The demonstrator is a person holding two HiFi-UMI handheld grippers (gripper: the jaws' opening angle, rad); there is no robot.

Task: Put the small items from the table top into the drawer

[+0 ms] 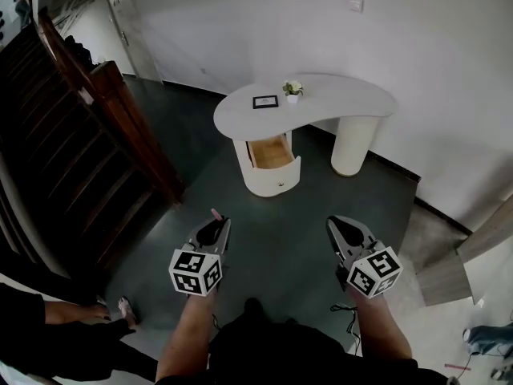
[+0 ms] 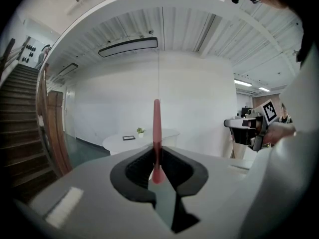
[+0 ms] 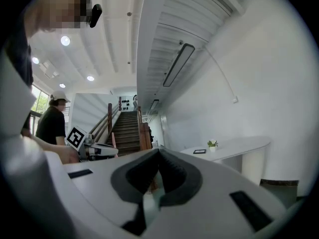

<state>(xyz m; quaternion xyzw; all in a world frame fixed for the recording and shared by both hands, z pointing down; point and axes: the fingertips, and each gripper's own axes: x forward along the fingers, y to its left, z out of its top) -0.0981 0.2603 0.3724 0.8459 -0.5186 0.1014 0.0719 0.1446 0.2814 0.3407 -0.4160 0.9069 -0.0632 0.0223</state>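
A thin pink stick [image 2: 156, 133] stands upright between the pads of my left gripper [image 2: 156, 158], which is shut on it; in the head view its tip [image 1: 215, 212] pokes out past the left gripper [image 1: 212, 223]. My right gripper [image 1: 336, 225] is shut with nothing in it, its pads meeting at the tip [image 3: 158, 156]. Both hang over the dark floor, well short of the white curved table [image 1: 337, 103]. On the table top stand a small potted plant [image 1: 292, 89] and a black-framed picture [image 1: 265, 101]. Under it, the drawer [image 1: 271, 152] is pulled open and shows a bare wooden bottom.
A dark wooden staircase with a banister [image 1: 112, 111] runs along the left. Another person's arm and foot [image 1: 120, 310] are at the lower left. The white wall [image 1: 433, 70] stands behind the table. A cable [image 1: 346, 315] lies on the floor by my feet.
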